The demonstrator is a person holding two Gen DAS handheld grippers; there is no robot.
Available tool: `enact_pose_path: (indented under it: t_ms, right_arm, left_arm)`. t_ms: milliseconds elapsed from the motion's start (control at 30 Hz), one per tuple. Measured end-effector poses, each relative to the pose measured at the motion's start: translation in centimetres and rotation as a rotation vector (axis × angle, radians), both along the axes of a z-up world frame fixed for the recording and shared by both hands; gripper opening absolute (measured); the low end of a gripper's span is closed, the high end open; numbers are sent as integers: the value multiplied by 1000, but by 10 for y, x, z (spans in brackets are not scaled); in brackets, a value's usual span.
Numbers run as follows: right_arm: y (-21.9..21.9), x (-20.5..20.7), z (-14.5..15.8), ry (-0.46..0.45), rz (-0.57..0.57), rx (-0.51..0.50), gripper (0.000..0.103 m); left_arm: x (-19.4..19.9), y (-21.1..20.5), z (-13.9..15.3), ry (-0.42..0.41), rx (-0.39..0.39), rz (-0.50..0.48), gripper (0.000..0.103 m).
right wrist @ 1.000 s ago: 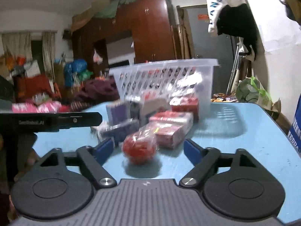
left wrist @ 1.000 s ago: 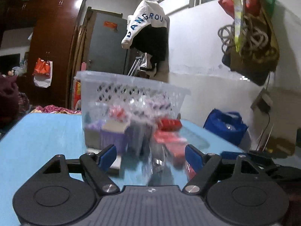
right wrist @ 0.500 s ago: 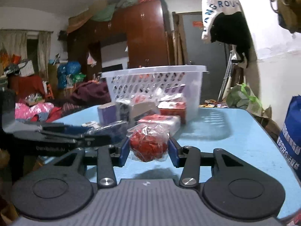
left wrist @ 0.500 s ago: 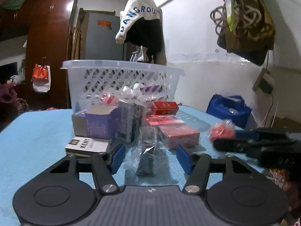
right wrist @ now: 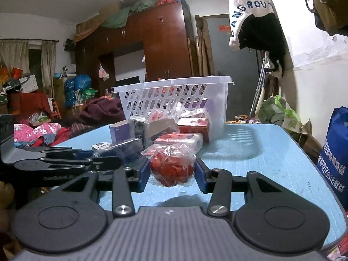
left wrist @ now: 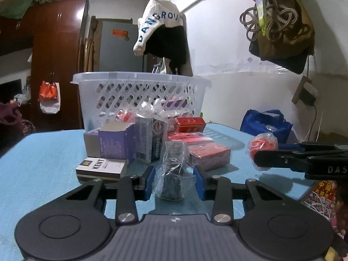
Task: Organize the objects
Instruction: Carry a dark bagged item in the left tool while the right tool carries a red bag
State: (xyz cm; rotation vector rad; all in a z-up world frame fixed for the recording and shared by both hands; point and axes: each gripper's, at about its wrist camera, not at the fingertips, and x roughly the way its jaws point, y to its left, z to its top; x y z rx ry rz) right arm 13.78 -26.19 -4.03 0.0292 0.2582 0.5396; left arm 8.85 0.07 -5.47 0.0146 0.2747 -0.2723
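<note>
**op_remote:** ok so I'm looking down the left gripper [left wrist: 175, 183] right now and its jaws are closing in on a dark item in a clear plastic bag [left wrist: 174, 171]. The bag is sitting between the blue pads [left wrist: 149, 182], standing on the blue table [left wrist: 43, 152]. The crinkly plastic is touching both pads, but I honestly can't tell if they're squeezing the dark thing inside.

**pickbot_fan:** and the other hand?

**op_remote:** The right gripper [right wrist: 173, 175] is pinching a red bundle wrapped in clear plastic [right wrist: 171, 167], pads pressing it from both sides. It's hanging a bit above the table with a shadow under it. From the left camera I'm seeing the same bundle out to the right, well apart from the pile.

**pickbot_fan:** where's everything else sitting?

**op_remote:** The white slotted basket [left wrist: 141, 91] is standing at the far side of the table, with a few wrapped things showing through its slots. Just in front of it there's a pile: a purple box [left wrist: 113, 143], a clear-wrapped pack [left wrist: 150, 141] standing upright beside it, some red boxes [left wrist: 204, 152] stacked to the right, and a white KENT pack [left wrist: 102, 167] lying flat nearest my left pad. The bagged dark item is just in front of that clear pack.
</note>
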Motion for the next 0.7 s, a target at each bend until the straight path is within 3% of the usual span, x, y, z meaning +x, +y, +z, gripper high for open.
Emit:
enact_pose_path:
  t_ms: [467,700]
  right_arm:
    - [-3,1,0,2,-9,7,47]
    - [-5,3,2,7,-13,22,47]
  left_arm:
    - [-13,14,1,-43,-23,1,42]
    - [-17,24,4,-62,-70,-9,42]
